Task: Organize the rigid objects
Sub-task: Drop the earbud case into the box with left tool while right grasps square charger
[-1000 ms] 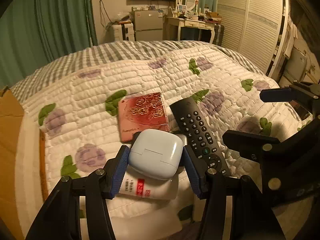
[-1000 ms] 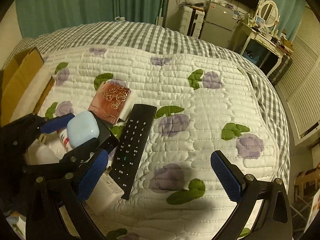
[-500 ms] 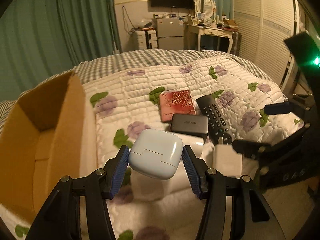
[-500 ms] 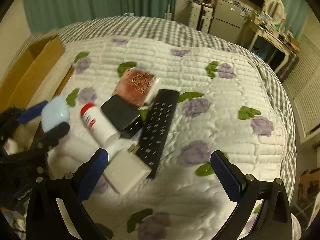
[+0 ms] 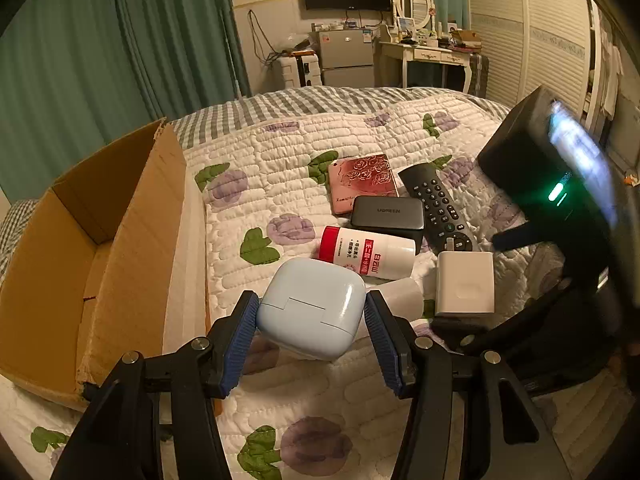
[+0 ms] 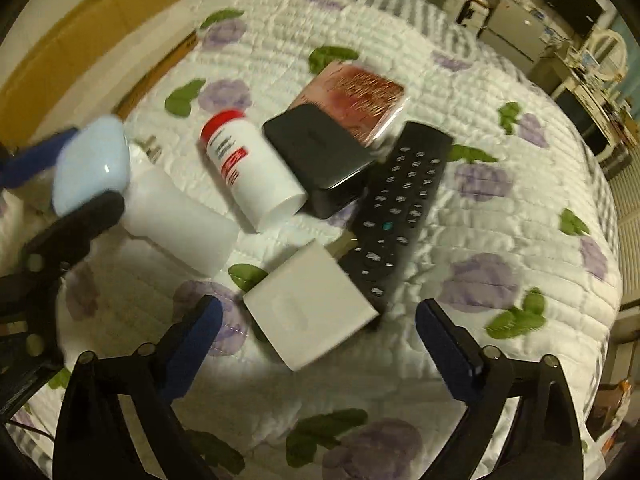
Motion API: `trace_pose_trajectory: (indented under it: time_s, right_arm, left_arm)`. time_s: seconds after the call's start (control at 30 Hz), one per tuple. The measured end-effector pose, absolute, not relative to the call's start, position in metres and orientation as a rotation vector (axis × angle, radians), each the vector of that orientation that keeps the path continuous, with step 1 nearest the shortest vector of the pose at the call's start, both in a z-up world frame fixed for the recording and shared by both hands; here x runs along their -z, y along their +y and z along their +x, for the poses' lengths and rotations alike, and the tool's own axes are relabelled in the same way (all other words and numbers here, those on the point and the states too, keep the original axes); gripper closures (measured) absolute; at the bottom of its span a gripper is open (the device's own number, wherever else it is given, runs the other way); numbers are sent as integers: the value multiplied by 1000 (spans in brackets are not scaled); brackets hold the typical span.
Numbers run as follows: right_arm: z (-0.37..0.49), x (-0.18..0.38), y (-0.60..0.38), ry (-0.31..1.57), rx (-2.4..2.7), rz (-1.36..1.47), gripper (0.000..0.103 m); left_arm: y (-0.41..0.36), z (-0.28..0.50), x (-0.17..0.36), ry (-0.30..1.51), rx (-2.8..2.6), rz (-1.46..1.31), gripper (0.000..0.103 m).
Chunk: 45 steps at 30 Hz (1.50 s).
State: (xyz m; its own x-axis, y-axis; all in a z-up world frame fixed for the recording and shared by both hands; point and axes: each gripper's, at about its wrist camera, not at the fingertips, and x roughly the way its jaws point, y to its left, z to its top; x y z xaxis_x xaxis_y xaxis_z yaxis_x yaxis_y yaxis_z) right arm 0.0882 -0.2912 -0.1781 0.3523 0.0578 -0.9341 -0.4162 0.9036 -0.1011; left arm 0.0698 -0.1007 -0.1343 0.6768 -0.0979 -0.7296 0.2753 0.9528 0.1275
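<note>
My left gripper (image 5: 312, 336) is shut on a light-blue earbud case (image 5: 312, 308) and holds it above the quilt, right of an open cardboard box (image 5: 92, 256). The case also shows in the right wrist view (image 6: 92, 164). My right gripper (image 6: 316, 344) is open and empty, low over a white charger block (image 6: 310, 304). On the quilt lie a white bottle with a red cap (image 6: 248, 164), a second white bottle (image 6: 180, 220), a black power bank (image 6: 320, 160), a black remote (image 6: 396, 212) and a pink rose-patterned box (image 6: 352, 96).
The bed's quilt (image 5: 280, 184) runs back to a grey checked blanket. The cardboard box also shows at the top left of the right wrist view (image 6: 92, 36). A dresser, a fridge and a wardrobe stand beyond the bed.
My left gripper has pulled back and left with the blue case, bringing the box into view. My right gripper has dropped and moved over the white charger block.
</note>
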Motion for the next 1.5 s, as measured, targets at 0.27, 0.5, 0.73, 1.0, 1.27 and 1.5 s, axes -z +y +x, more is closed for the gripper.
trace_pose_trajectory:
  time_s: [0.27,0.5,0.73,1.0,1.27,1.5]
  right_arm:
    - [90,187,-286,1182,-313,-387,33]
    - [62,142,-297,1050,-248,-365,33]
    - [29,77,-300,939,-195,-282,34]
    - [13,0,-271,812,-188,-280,34]
    - [31,-26,-204,742,-276,-281,34]
    - [51,-6,-152,771,-347,-294,34]
  left_arm:
    - [-102,59,127,814,217,220,48]
    - [-97,31,84,759,257,181,48]
    - [-62,13,11,620,274,140,47]
    - [23,42,-8,615,162,109,47]
    - [84,85,38,725,99,80,47]
    - [92,99,68,763,167,52,45]
